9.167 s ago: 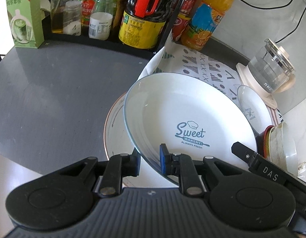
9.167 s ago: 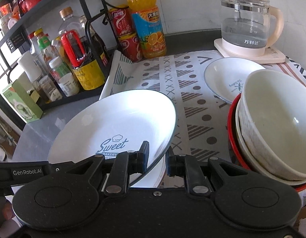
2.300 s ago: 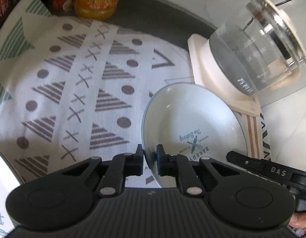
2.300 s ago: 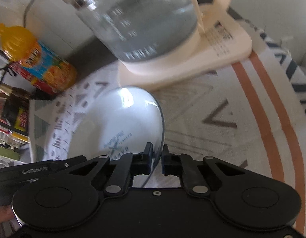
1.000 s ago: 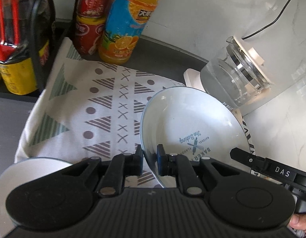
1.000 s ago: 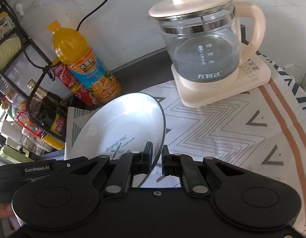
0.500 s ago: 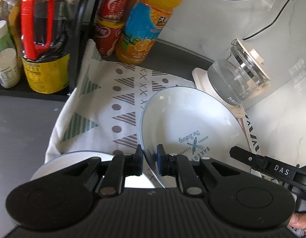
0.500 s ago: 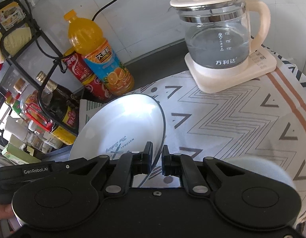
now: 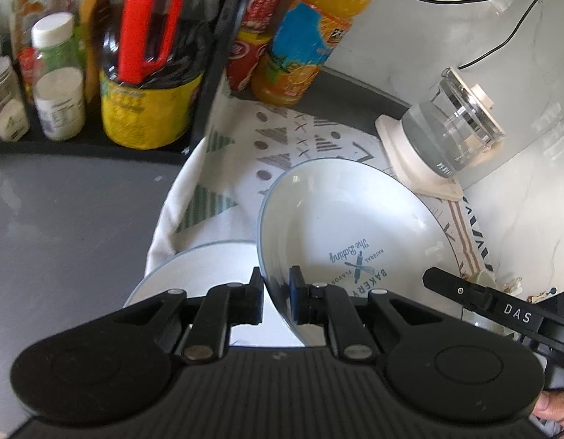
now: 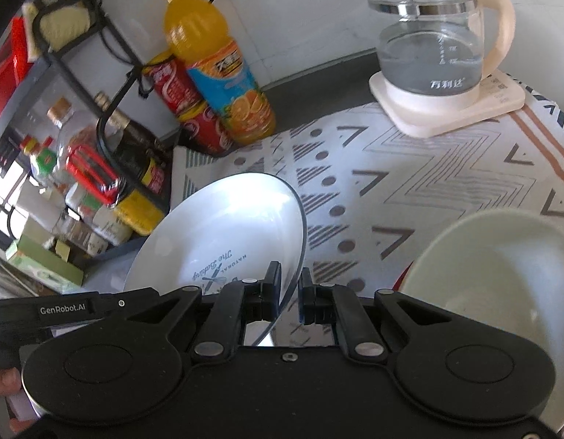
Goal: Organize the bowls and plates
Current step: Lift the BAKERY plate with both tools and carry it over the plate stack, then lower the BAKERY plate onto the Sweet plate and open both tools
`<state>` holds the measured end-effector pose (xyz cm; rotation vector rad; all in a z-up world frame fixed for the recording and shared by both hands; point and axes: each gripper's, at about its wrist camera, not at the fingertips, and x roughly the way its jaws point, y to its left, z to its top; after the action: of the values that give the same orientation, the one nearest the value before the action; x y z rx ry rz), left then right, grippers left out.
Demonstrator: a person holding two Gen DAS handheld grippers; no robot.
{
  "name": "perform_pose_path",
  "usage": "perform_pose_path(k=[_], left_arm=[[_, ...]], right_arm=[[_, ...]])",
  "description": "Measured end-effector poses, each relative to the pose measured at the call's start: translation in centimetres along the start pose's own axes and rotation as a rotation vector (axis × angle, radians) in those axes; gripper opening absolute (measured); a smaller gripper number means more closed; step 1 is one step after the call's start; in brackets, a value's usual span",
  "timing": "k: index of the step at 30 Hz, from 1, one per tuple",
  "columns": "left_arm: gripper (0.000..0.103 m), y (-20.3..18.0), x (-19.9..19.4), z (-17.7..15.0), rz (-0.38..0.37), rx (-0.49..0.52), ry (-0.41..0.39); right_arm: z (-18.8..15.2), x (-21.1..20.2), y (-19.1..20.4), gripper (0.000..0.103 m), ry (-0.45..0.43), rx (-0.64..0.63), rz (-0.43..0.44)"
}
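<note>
A small white plate with a blue rim and "The Baking Bakery" print (image 9: 355, 226) is held in the air between both grippers. My left gripper (image 9: 276, 294) is shut on its left rim. My right gripper (image 10: 290, 294) is shut on its right rim; the plate shows tilted in the right wrist view (image 10: 223, 234). Below it, a larger white plate (image 9: 208, 270) lies on the counter at the cloth's left edge. A cream bowl (image 10: 501, 285) stacked in a red-rimmed one stands at the right.
A patterned cloth (image 10: 410, 183) covers the counter. A glass kettle on a cream base (image 10: 439, 55) stands at the back right. An orange juice bottle (image 10: 216, 73), red cans (image 10: 186, 109) and a black rack of bottles (image 9: 135, 73) stand at the back left.
Both grippers have carried the small plate left and back from beside the kettle. The large plate now shows under it, and the rack of bottles has come closer.
</note>
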<state>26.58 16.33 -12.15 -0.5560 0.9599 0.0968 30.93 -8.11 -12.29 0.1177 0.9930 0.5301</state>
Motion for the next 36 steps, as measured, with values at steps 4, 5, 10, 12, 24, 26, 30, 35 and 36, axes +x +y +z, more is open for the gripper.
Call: perform_pose_path(k=[4, 5, 10, 12, 24, 26, 30, 35, 36], left_arm=[[0.011, 1.2, -0.4, -1.0, 0.004, 0.000, 0.011], [0.012, 1.4, -0.4, -1.3, 0.004, -0.001, 0.016], [0.011, 1.9, -0.5, -2.4, 0.014, 0.003, 0.038], [0.012, 2.0, -0.4, -2.9, 0.015, 0.005, 0.047], [0.013, 3.5, -0.4, -5.7, 0.019, -0.026, 0.088], [0.013, 3.9, -0.4, -5.9, 0.019, -0.031, 0.096], [0.014, 4.1, -0.2, -6.2, 0.027, -0.027, 0.105], [0.015, 4.4, 0.3, -6.6, 0.033, -0.025, 0.127], [0.015, 4.5, 0.4, -6.7, 0.034, -0.028, 0.135]], right_arm=[[-1.4, 0.1, 0.8, 0.009, 0.010, -0.020, -0.010], [-1.7, 0.1, 0.8, 0.009, 0.013, -0.021, -0.011], [-3.2, 0.1, 0.9, 0.009, 0.027, -0.027, -0.025], [-3.7, 0.0, 1.1, 0.009, 0.033, -0.031, -0.035], [-6.0, 0.1, 2.6, 0.010, 0.062, -0.104, -0.070], [-6.1, 0.3, 2.7, 0.010, 0.065, -0.108, -0.072], [-6.3, 0.7, 2.9, 0.010, 0.074, -0.120, -0.072], [-6.6, 1.1, 3.2, 0.010, 0.084, -0.140, -0.082], [-6.7, 1.2, 3.2, 0.010, 0.087, -0.143, -0.083]])
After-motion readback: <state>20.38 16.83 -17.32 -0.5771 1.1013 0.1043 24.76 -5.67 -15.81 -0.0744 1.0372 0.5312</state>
